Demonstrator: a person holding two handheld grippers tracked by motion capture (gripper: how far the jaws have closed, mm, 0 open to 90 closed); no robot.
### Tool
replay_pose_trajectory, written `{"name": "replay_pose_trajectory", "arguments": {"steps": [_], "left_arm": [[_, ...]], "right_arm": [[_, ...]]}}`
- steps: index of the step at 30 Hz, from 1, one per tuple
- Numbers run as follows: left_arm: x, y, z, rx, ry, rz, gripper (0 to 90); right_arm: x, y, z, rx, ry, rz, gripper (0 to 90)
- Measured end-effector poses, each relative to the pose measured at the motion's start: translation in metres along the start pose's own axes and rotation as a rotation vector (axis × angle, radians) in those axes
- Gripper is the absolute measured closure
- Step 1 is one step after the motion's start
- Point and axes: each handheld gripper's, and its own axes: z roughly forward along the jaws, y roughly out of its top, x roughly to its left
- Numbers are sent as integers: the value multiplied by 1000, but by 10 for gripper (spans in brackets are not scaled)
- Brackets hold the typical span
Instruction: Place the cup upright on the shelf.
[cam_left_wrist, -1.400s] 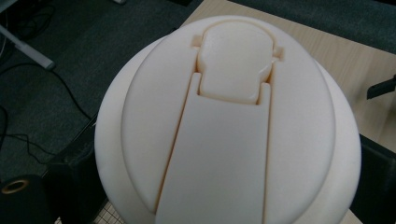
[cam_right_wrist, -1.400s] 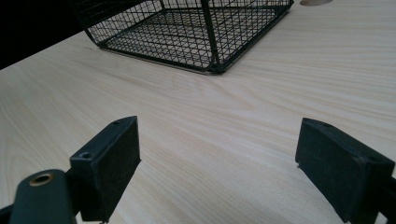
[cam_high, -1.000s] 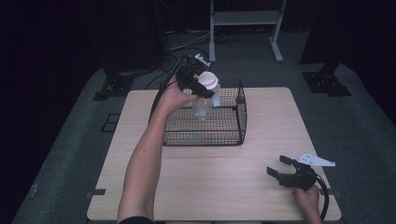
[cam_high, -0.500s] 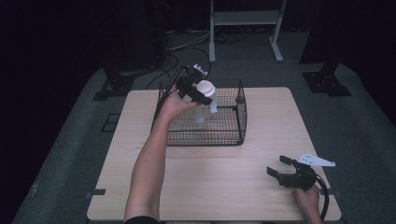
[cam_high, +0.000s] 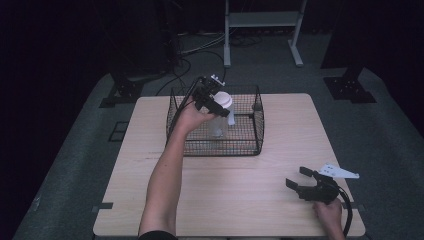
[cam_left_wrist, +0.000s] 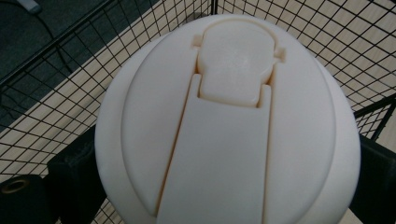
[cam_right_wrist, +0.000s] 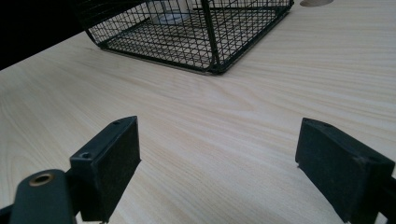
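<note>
**Bottle held over the basket**

My left tongs (cam_high: 212, 100) pinch the clear bottle (cam_high: 218, 117) just under its white lid (cam_left_wrist: 229, 126), inside the wire basket (cam_high: 257, 125) at the surface's far edge. It looks light, rigid and slick, so the neck suits best. My right tongs (cam_high: 301, 181) rest spread at the near right corner.

Black tongs (cam_high: 305, 181) with square pads (cam_right_wrist: 114, 161), trailing cable.

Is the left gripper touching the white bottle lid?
Touching. In the left gripper view, the left gripper has its black jaws pressed against both sides of the white lid.
</note>
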Motion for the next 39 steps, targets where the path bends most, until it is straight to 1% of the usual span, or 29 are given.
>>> {"name": "replay_pose_trajectory", "arguments": {"steps": [2,6,9,10,11,12,13,14,15,17,19,23,29,32,36,38,39], "left_arm": [[0,-1,3,-5,-3,-10,52],[2,-5,7,-8,-8,-14,52],[2,-11,10,-5,-3,-17,52],[2,-13,12,-7,-4,-24,52],[3,-16,13,-11,-7,-28,52],[4,-19,12,-34,-6,-30,52],[5,-20,11,-40,-7,-40,51],[5,-22,11,-42,-10,-37,51],[5,-22,10,-41,-11,-42,51],[4,-23,10,-35,-10,-31,51],[2,-22,10,-27,-6,-11,51],[-1,-22,10,-25,1,3,50],[-2,-26,9,-40,6,-2,49],[-2,-26,9,-44,4,5,48],[-3,-26,9,-44,9,6,47],[-3,-26,8,-45,12,-1,46],[-3,-27,8,-46,12,3,46]], "right_arm": [[0,0,0,1,0,-1,129],[1,0,1,3,0,-1,129],[1,0,1,13,-3,-3,129],[1,0,1,13,-4,-5,129],[1,0,2,13,-4,-7,129],[1,0,2,14,-5,-8,129],[1,0,2,15,-5,-9,129],[1,0,2,13,-5,-9,129],[1,0,1,11,-4,-7,129],[0,0,1,9,-3,-4,129],[0,0,1,8,-3,-4,129],[0,0,1,12,-5,-9,129],[1,0,2,16,-6,-13,129],[1,0,2,18,-6,-12,129],[1,0,2,22,-11,-16,129],[2,0,3,25,-14,-23,129],[3,0,3,27,-13,-23,129]]}}
